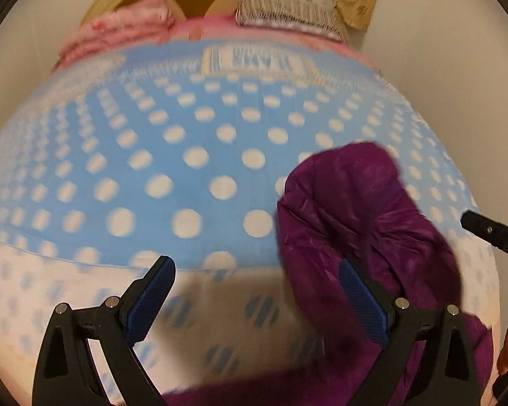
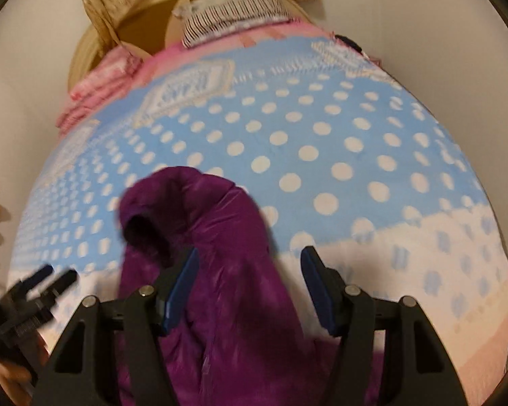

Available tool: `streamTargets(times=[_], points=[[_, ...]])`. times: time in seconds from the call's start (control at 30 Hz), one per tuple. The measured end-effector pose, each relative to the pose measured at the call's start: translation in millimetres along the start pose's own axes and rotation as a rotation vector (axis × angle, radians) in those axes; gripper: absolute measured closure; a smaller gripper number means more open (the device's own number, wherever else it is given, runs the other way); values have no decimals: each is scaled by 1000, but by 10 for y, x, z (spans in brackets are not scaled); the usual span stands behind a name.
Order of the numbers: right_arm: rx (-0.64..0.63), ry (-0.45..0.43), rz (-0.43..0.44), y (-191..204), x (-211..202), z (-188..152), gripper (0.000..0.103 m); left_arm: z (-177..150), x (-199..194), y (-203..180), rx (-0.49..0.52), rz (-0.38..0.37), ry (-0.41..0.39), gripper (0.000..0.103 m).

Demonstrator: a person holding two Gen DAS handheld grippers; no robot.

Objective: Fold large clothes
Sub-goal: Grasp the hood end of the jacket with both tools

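Where blue polka-dot sheet [image 1: 193, 155] covers bed: one purple garment [image 1: 362, 223], two grippers, one basket. Garment glossy, puffy, quilted, crumpled in heap on sheet near front edge; dark sleeve opening shows in right wrist view. Left gripper [image 1: 255, 299]: fingers spread, nothing between; garment behind its right finger. Right gripper [image 2: 250, 289]: fingers spread, garment bulk under and between, pads not pressing. Round tan basket [image 2: 84, 54] beyond bed holds striped cloth [image 2: 233, 10]; pink fabric [image 2: 101, 77] beside it.
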State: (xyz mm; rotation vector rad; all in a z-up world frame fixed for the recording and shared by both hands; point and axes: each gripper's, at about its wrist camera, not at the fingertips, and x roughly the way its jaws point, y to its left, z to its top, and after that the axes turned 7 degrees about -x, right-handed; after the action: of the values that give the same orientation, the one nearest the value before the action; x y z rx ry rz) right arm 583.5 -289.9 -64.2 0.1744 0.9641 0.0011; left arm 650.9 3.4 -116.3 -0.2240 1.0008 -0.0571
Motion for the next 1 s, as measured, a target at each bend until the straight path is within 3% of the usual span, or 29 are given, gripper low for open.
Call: streamTargets(times=[0.2,0.33,0.37,0.4,0.43,0.47,0.57,0.77,1.0], points=[[-14,55,16,21,673,159,38,12,543,22,-100,-36,57,6],[-51,105,29,79,1014,115,39,-56,594,-96,-29,-15,-37,6],[-59,106,21,96,1041,99,59,-76,593,-122,-5,-38,-55,12],[-68,97,12,102,1044,82,87,-87,586,-124,11,-70,-69,29],[-88,93,16,115,1037,52,90,-101,551,-139,27,-113,-73,83],[-98,89,14,118,1019,43,93,-97,537,-142,25,-148,-54,99],[-129,19,13,117,757,21,95,-66,293,-192,31,-191,-108,99],[-178,-147,21,54,-262,-22,95,-111,-843,-133,52,-326,-326,99],[-286,-298,33,52,-1579,-603,95,-774,-2048,14,74,-503,-492,99]])
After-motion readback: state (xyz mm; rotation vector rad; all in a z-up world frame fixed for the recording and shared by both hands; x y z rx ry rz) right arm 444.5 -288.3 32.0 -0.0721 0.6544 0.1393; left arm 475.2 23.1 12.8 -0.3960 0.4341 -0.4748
